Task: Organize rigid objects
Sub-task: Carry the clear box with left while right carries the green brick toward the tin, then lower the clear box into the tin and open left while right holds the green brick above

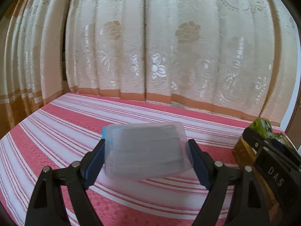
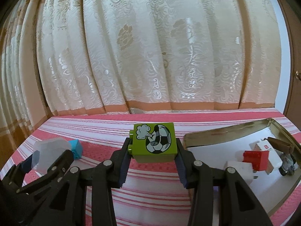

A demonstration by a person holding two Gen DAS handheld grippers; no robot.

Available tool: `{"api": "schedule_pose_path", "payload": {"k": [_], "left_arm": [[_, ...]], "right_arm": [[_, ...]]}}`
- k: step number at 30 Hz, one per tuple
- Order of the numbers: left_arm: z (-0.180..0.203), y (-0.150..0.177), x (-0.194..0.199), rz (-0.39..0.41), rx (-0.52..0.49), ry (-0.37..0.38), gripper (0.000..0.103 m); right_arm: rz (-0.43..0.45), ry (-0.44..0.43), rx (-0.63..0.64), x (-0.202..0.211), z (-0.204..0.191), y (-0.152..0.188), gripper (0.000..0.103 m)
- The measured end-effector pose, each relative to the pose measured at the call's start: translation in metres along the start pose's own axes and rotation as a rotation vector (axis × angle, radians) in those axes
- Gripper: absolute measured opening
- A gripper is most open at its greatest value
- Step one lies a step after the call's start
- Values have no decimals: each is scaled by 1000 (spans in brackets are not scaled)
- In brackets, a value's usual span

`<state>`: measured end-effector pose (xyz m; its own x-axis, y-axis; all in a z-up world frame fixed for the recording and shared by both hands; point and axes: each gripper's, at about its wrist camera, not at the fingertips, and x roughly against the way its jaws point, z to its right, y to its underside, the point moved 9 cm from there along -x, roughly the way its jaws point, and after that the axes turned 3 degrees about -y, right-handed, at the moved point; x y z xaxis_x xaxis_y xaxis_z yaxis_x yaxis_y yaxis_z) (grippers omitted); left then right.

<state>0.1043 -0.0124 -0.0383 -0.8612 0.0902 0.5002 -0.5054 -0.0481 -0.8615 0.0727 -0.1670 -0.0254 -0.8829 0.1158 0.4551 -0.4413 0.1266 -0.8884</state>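
My left gripper (image 1: 145,149) is shut on a clear plastic box (image 1: 146,150) with grey contents, held above the pink striped bedspread (image 1: 75,124). In the right wrist view that same clear plastic box (image 2: 49,148) shows at the far left in the left gripper. My right gripper (image 2: 153,148) is shut on a green toy brick (image 2: 155,143) with a football picture on top. The green toy brick (image 1: 262,128) peeks in at the right edge of the left wrist view. A gold metal tin (image 2: 212,133) lies open to the right.
Inside the tin lie a red brick (image 2: 256,159), a white block (image 2: 242,171), a small white carton (image 2: 269,150) and a dark object. A blue brick (image 2: 76,147) lies on the bedspread at left. Cream patterned curtains (image 2: 150,56) hang along the far edge.
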Motion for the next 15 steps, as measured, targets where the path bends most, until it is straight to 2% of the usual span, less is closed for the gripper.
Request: {"api": "schedule_pose_path", "payload": {"k": [15], "left_arm": [[46,4,17,15,-16,64,84]], "right_arm": [[46,38,-32,26,51,-9,46]]}}
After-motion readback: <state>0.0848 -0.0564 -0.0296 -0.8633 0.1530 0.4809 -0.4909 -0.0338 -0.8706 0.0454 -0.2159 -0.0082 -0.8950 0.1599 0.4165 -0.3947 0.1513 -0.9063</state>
